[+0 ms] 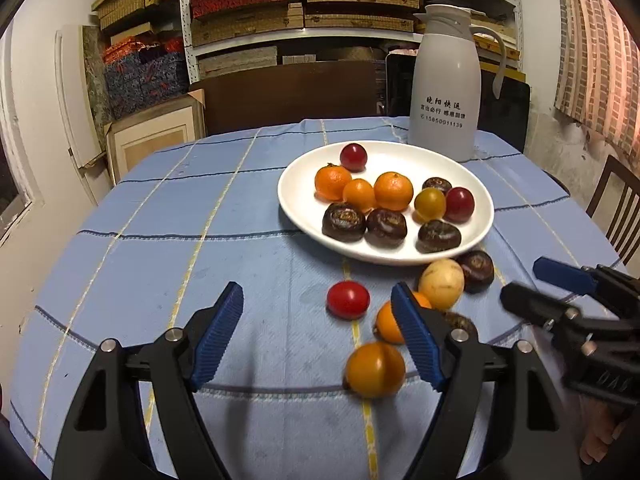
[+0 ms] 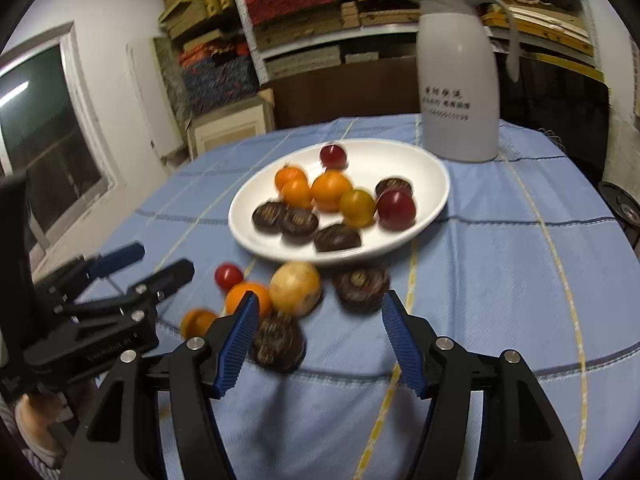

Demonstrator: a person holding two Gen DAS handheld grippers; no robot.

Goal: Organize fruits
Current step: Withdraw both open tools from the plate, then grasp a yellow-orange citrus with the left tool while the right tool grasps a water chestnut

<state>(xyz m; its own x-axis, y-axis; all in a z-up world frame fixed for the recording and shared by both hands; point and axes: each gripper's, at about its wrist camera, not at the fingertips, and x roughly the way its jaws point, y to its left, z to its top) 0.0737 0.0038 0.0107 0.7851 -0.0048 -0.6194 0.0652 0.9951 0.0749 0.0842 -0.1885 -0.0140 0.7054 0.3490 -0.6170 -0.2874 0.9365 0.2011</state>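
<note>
A: status L/R?
B: left hand-held gripper (image 1: 318, 336) released, nothing betw pads. Right hand-held gripper (image 2: 316, 344) same, jaws apart, empty.
A: fruit?
B: most on white plate (image 1: 472, 236) mid desk (image 1: 160, 220). Loose on cloth in front of plate: red tomato (image 1: 348, 299), yellow tomato (image 1: 375, 369), water chestnut (image 2: 361, 283).

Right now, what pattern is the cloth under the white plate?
Light blue tablecloth with dark blue, white and yellow grid lines; clearest in the left wrist view.
</note>
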